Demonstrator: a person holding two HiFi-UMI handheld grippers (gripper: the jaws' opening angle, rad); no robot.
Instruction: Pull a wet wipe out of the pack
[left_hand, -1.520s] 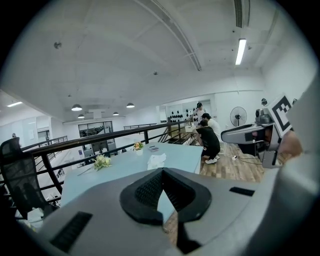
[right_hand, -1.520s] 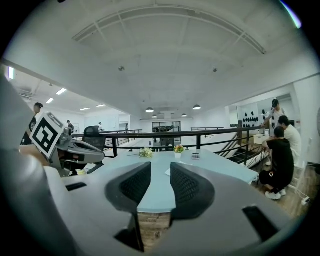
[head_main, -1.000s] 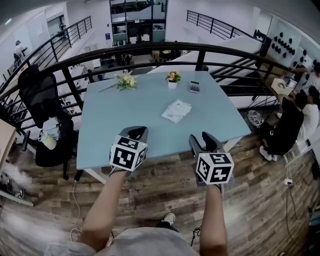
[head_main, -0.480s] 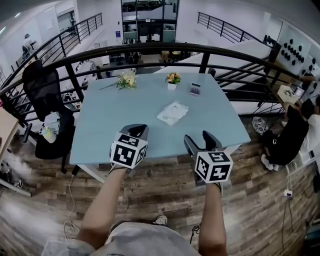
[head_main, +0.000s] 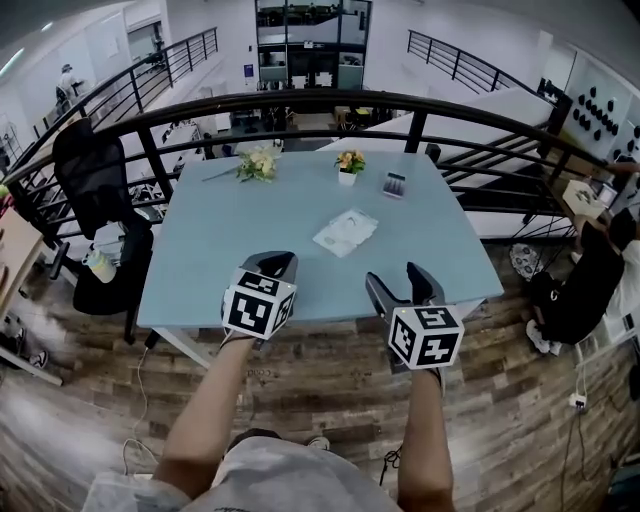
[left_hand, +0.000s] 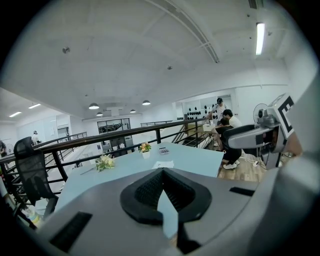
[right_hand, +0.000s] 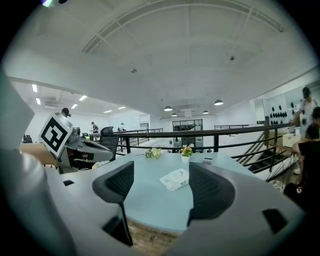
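Note:
The white wet wipe pack (head_main: 345, 232) lies flat near the middle of the light blue table (head_main: 240, 250). It also shows far ahead in the right gripper view (right_hand: 176, 179) and small in the left gripper view (left_hand: 162, 164). My left gripper (head_main: 272, 263) hovers over the table's near edge, its jaws shut with nothing in them (left_hand: 162, 172). To its right, my right gripper (head_main: 397, 279) is at the same edge. Its jaws are opening, and only the distant table is seen between them (right_hand: 162, 184). Both grippers are well short of the pack.
At the table's far side are a pale flower bouquet (head_main: 257, 163), a small pot of flowers (head_main: 347, 165) and a calculator-like device (head_main: 394, 184). A black railing (head_main: 300, 100) curves behind the table. A black office chair (head_main: 95, 190) stands left, and a seated person (head_main: 585, 285) is at right.
The right gripper's jaws have spread wider. Both grippers have edged forward over the table's near edge, and the left one stays shut.

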